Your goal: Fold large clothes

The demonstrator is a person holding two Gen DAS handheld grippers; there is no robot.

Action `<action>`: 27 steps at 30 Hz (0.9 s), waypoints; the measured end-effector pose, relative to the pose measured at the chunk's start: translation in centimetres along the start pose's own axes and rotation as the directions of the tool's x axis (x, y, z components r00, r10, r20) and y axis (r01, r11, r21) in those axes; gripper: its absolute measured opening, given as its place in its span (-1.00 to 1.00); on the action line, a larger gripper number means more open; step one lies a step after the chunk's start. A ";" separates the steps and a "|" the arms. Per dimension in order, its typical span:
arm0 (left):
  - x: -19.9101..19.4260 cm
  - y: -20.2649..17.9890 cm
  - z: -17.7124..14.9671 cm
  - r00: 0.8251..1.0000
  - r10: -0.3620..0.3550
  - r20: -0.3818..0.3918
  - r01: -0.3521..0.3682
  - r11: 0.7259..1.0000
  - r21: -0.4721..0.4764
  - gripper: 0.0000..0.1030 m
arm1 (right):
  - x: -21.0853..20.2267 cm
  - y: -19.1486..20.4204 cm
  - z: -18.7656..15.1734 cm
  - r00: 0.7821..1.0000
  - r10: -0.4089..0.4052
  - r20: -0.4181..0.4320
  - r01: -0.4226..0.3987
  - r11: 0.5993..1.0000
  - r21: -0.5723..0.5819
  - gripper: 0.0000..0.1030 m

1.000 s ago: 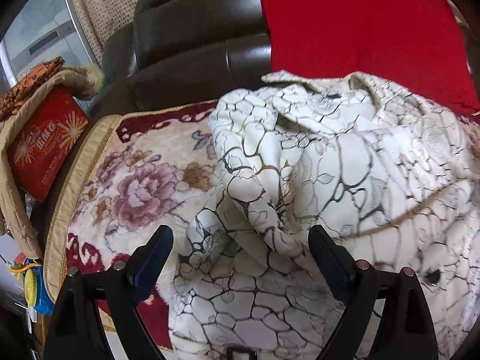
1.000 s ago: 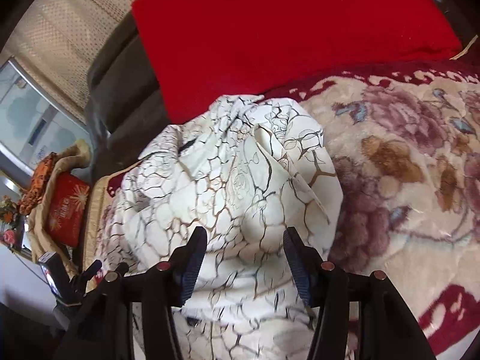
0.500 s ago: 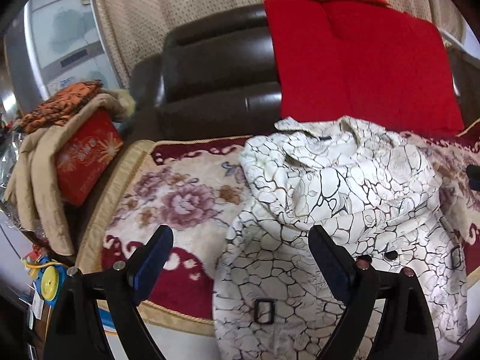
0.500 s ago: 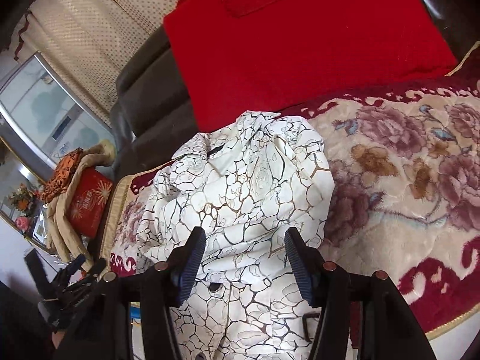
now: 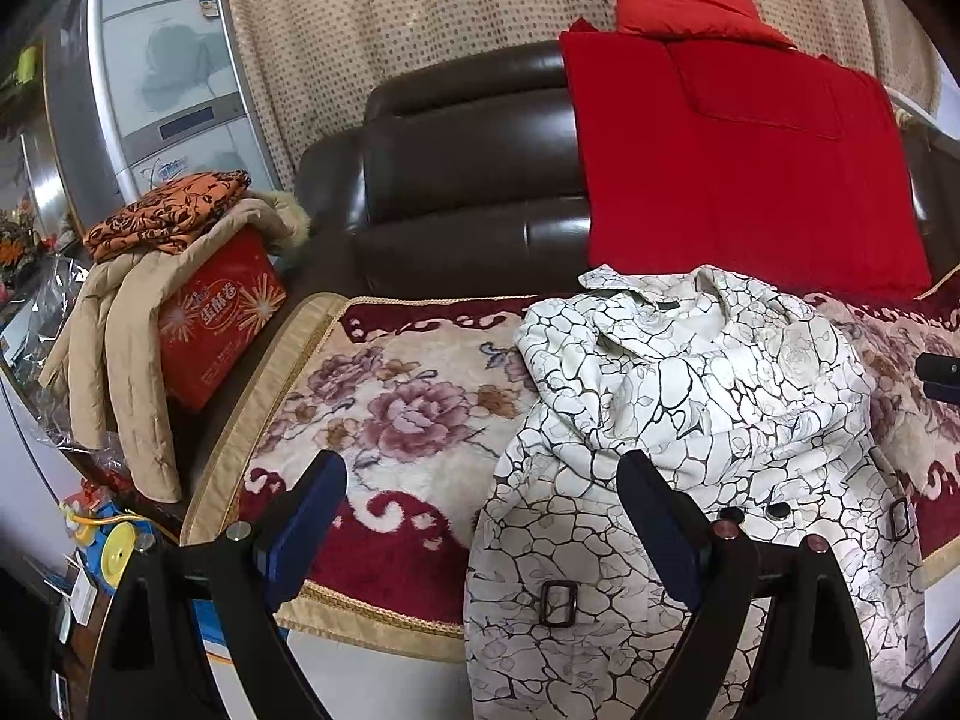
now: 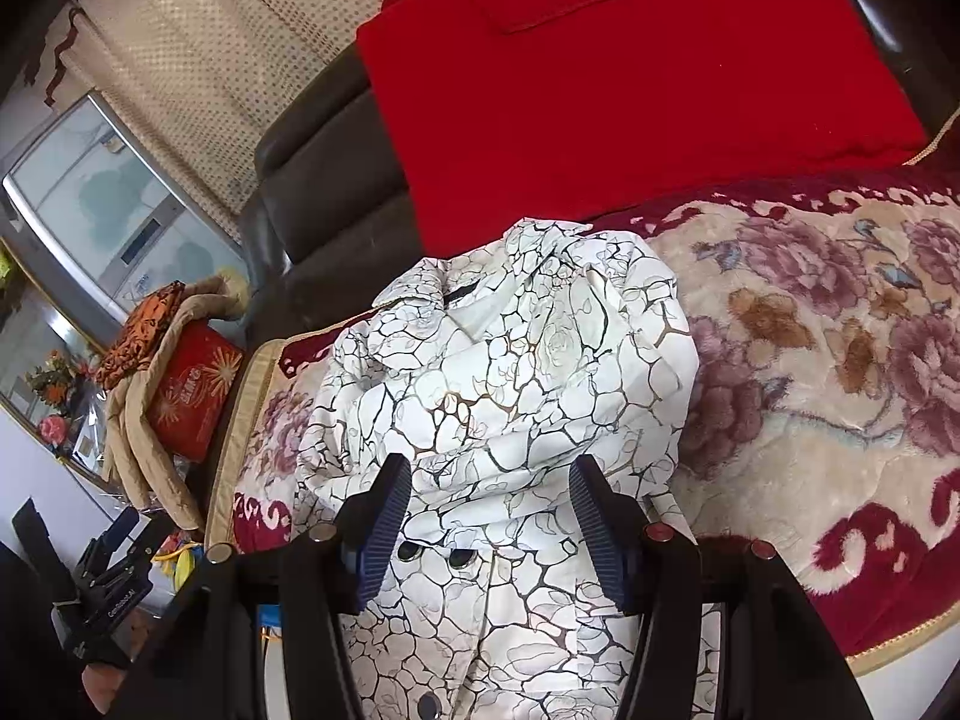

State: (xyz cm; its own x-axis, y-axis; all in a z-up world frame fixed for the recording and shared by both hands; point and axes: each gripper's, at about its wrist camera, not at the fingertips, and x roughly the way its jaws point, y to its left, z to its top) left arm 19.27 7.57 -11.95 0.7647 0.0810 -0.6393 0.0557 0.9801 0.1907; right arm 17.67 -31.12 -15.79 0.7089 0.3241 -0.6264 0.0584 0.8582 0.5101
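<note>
A white coat (image 5: pixel 690 396) with a dark crackle pattern lies crumpled on the floral blanket (image 5: pixel 408 396). Its collar points toward the sofa back, and its buttoned lower part hangs over the seat's front edge. My left gripper (image 5: pixel 477 468) hovers wide open above the coat's left edge, with nothing between its fingers. In the right wrist view the coat (image 6: pixel 510 372) lies straight ahead. My right gripper (image 6: pixel 489 465) is held above the coat's middle, about half open, its pads clear of the cloth.
A red cushion cover (image 5: pixel 738 168) leans on the dark leather sofa back (image 5: pixel 468 180). At the left, a red box (image 5: pixel 222 318) carries a beige jacket (image 5: pixel 120 360) and an orange patterned cloth (image 5: pixel 168 216). Bare blanket (image 6: pixel 828 360) stretches to the coat's right.
Both grippers have drawn back and risen from close over the coat. The whole coat, the sofa back and the curtain now show. The jaws keep the same width.
</note>
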 end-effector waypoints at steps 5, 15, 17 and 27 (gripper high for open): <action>-0.2 0.5 -0.5 1.000 0.008 -0.003 -0.008 1.000 -0.005 0.78 | -0.6 0.1 -0.3 1.000 -0.005 0.002 0.005 1.000 -0.004 0.15; -1.5 1.6 -0.9 1.000 0.023 0.010 -0.022 0.999 -0.023 0.78 | -2.4 -0.6 -1.4 1.000 -0.026 0.007 0.026 1.000 0.000 0.15; -1.9 1.7 -1.0 1.000 0.024 0.016 -0.024 0.999 -0.026 0.78 | -2.7 -0.8 -1.5 1.000 -0.028 0.012 0.028 1.000 0.004 0.15; -2.9 2.2 -1.3 0.999 0.033 0.030 -0.032 0.999 -0.027 0.78 | -3.5 -0.6 -1.9 1.000 -0.028 0.010 0.028 1.000 -0.007 0.15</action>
State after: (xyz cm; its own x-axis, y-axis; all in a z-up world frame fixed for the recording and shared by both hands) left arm 16.31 9.77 -10.61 0.7849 0.1074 -0.6103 0.0138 0.9816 0.1905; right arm 13.85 -32.00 -14.98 0.7139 0.2959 -0.6346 0.0737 0.8695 0.4883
